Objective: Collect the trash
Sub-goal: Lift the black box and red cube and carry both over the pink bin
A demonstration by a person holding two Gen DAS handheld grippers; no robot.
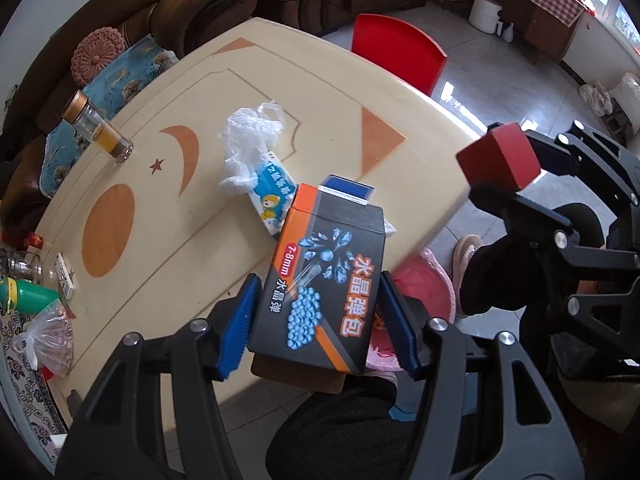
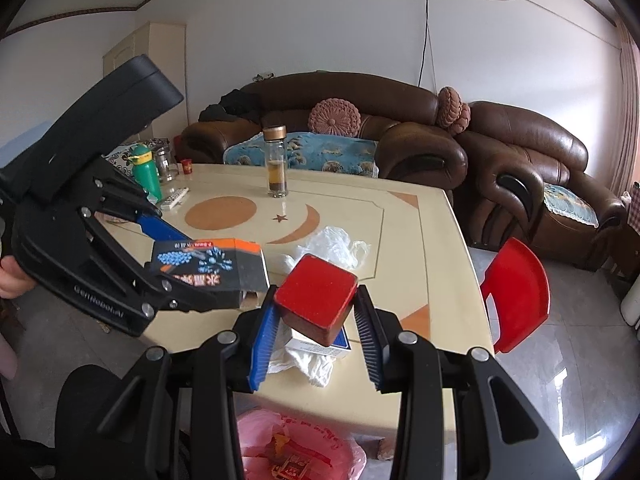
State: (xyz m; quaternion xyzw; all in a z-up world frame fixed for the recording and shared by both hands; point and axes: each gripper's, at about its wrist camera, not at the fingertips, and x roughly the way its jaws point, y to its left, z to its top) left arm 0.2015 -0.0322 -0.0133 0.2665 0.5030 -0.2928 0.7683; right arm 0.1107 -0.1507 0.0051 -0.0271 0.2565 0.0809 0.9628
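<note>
My left gripper point(image 1: 318, 292) is shut on a black and orange box point(image 1: 324, 276) printed with blue beads, held above the table's near edge. In the right wrist view the same box point(image 2: 208, 264) sits in the left gripper point(image 2: 180, 264) at the left. My right gripper point(image 2: 316, 300) is shut on a small red box point(image 2: 316, 300), which also shows in the left wrist view point(image 1: 498, 156). On the cream table point(image 1: 168, 216) lie a crumpled clear plastic bag point(image 1: 248, 136), a blue and white tissue pack point(image 1: 272, 200) and a blue and white pack point(image 2: 316, 346). A pink bag-lined bin point(image 2: 296, 444) stands below the table's edge.
A glass bottle with a gold cap point(image 2: 276, 164) stands mid-table. A green bottle point(image 2: 146, 170), a jar and a remote crowd the far left corner, with a filled plastic bag point(image 1: 48, 336) nearby. A red chair point(image 2: 520, 300) stands at the right side, and brown sofas point(image 2: 400, 128) lie behind.
</note>
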